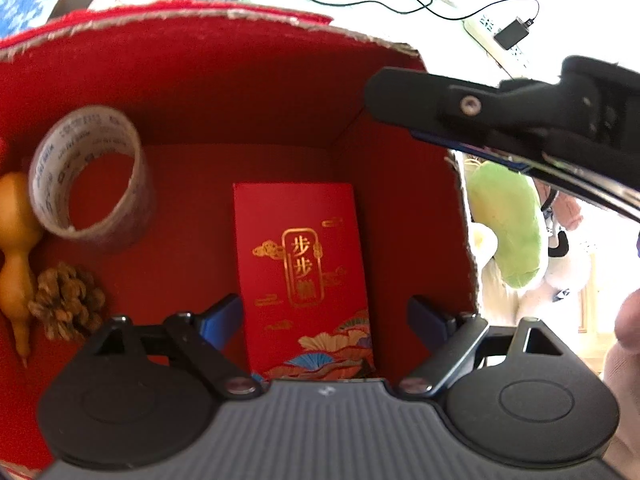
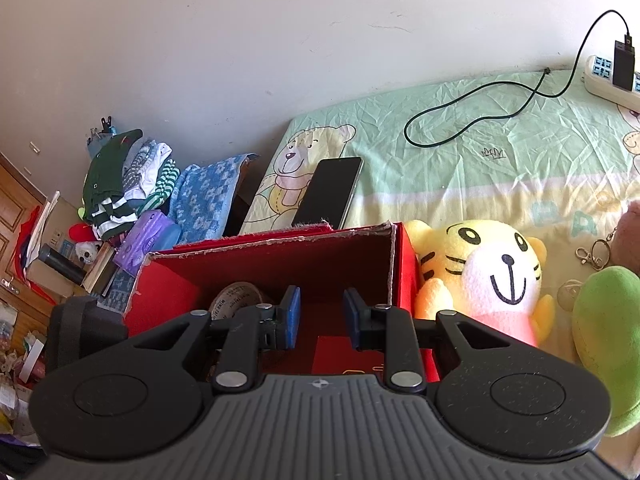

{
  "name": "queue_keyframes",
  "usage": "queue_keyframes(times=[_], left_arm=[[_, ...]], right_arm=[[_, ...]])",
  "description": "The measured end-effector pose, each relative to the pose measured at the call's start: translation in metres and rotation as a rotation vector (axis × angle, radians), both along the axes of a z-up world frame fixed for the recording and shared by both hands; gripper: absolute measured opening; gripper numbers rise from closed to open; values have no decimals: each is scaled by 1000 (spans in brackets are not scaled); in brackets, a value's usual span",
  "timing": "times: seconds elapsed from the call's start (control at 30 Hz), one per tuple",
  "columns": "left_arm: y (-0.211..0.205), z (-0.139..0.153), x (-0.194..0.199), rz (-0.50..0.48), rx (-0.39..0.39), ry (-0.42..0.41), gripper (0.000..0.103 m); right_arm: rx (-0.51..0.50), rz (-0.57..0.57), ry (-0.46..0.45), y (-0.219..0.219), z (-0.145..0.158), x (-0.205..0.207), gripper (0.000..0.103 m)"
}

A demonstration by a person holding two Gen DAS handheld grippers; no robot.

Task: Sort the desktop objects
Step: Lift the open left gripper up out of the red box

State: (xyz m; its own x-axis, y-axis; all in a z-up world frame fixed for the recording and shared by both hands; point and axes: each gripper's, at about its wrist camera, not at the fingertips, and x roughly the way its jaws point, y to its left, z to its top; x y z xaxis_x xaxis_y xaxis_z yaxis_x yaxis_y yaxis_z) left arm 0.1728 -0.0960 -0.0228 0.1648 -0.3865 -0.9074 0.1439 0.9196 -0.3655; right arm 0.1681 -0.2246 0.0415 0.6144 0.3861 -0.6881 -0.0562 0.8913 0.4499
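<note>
Sorting in progress: the left gripper [image 1: 324,320], fingers spread and empty, hangs above the red envelope [image 1: 300,276] lying inside the red box [image 1: 240,92], while the right gripper [image 2: 320,316], fingers half-parted and empty, waits at the box's rim; the next pick probably needs a reach outside the box.

Both views are bright daylight, bowed by the fisheye with dark corners. In the left wrist view the bedding beyond the box [image 1: 248,92] from twelve to three o'clock is blown out nearly white, while the box floor lies in soft shadow. The tape [image 1: 90,178] and the gripper body at six o'clock look soft. The right wrist view is evenly lit and sharper; the wall [image 2: 240,40] shows no glare.
</note>
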Motion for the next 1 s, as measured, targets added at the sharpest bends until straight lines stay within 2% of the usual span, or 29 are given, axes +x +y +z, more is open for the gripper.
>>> queue_keyframes(times=[0.13,0.23,0.47,0.57,0.7,0.83,1.0], left_arm=[[12,0,0,23,-40,27,89],[18,3,-2,28,-57,14,90],[14,6,14,42,-35,-29,89],[14,11,13,50,23,-101,89],[16,13,12,47,36,-131,84],[13,21,4,53,138,-222,83],[22,32,-5,71,186,-293,83]], right_arm=[[29,-18,-4,-2,-1,-2,28],[32,-19,-12,-2,2,-4,28],[46,-27,-46,-4,3,-13,28],[43,-35,-60,-4,4,-16,28],[-8,-47,-71,0,2,-22,28],[-72,-58,-96,6,2,-29,28],[-73,-90,-94,4,3,-37,30]])
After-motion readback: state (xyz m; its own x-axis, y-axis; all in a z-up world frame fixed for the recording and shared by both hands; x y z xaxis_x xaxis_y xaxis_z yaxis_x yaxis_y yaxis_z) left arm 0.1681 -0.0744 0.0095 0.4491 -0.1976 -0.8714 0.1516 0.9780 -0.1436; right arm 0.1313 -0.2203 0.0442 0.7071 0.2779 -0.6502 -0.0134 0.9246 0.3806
